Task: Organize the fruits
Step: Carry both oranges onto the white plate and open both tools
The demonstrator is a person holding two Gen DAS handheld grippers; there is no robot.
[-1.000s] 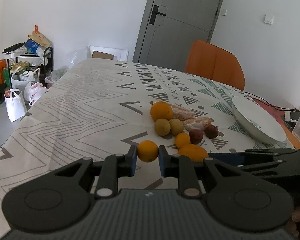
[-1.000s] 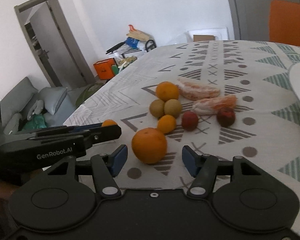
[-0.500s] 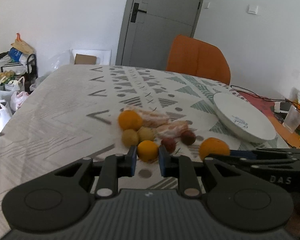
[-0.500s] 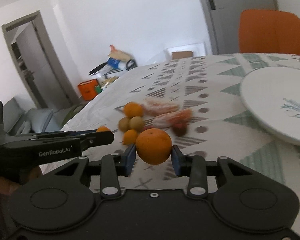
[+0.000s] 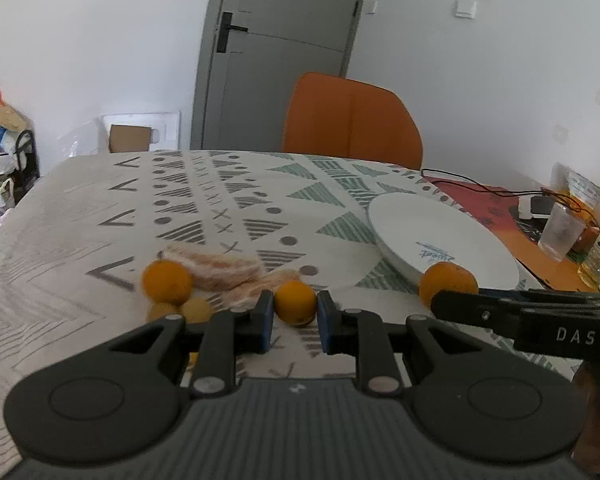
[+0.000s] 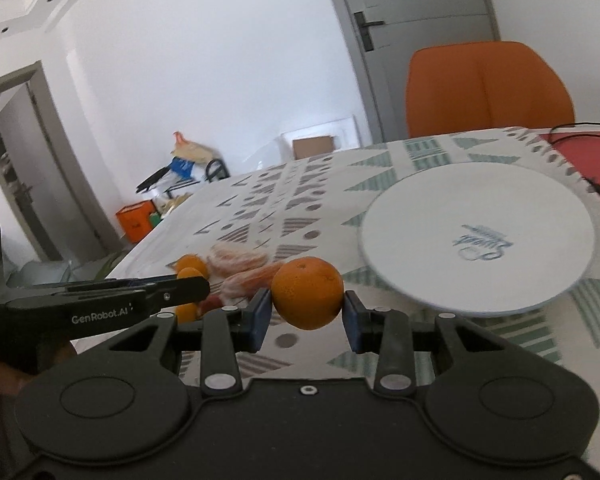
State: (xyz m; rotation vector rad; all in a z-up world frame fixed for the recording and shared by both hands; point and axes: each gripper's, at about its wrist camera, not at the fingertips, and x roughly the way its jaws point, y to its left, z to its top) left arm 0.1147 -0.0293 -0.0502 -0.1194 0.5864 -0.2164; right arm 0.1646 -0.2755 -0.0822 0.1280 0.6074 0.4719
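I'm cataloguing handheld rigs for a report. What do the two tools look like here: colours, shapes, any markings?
Both match: the left tool and right tool have matte black bodies with ribbed tops, two round discs, silver pivot screws and angular linkage arms ending in flat blue pads. Seen side-on, the left tool's body reads "GenRobot.AI" in white; the right's reads "DAS". No cables or sleeves are visible.

Bright, even daylight; fisheye-bent edges, fruit perhaps motion-blurred.
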